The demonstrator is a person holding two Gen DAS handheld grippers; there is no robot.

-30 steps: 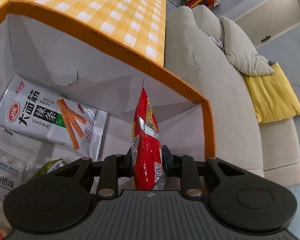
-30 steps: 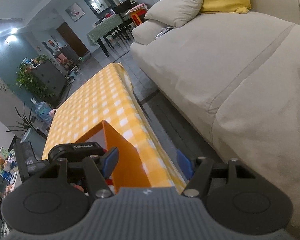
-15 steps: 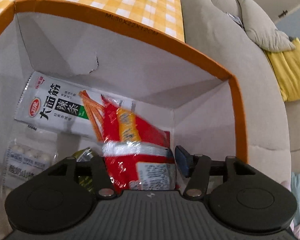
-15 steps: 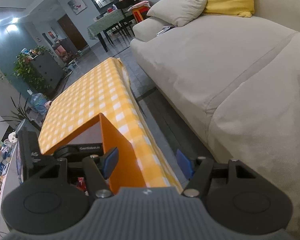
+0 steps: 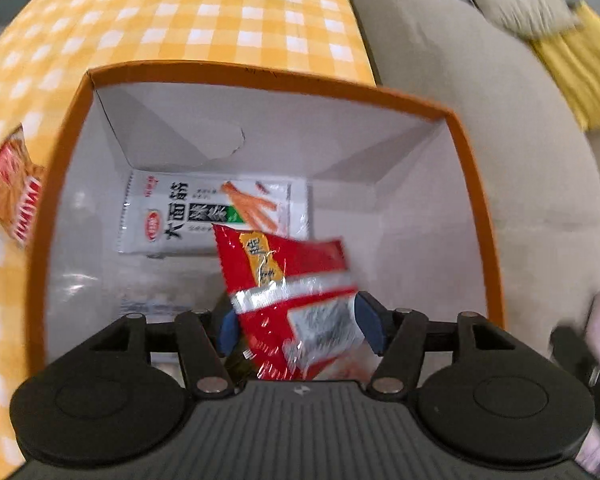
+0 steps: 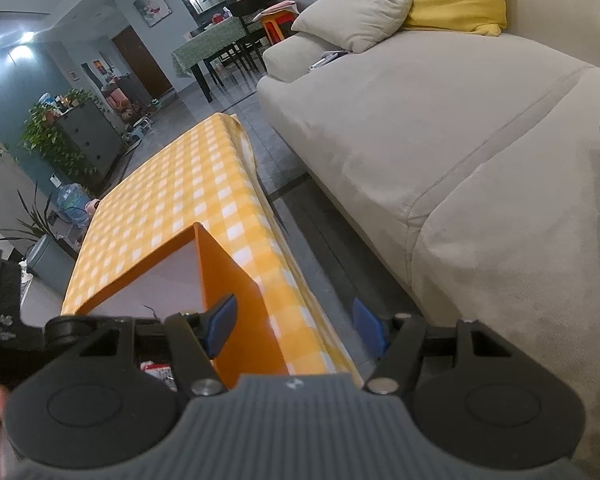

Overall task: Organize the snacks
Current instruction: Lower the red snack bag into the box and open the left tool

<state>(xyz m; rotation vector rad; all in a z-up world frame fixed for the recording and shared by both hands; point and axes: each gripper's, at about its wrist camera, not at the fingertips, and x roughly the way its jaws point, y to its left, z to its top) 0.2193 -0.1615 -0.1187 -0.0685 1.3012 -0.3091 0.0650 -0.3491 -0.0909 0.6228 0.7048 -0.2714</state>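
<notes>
The left gripper (image 5: 296, 326) has just spread its fingers; the red packet (image 5: 288, 284) lies loose between them inside the box (image 5: 476, 208). The right gripper (image 6: 296, 326) hovers spread, empty, over the tabletop (image 6: 172, 200).

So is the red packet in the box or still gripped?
Released: the left gripper has just opened, and the red packet sits loose inside the box.

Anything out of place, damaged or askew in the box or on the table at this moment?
One snack packet lies on the yellow checked tablecloth outside the orange box, beside its left wall. The box's white inner flap has a torn, ragged edge. The red packet sits tilted between the open left tool's pads.
</notes>
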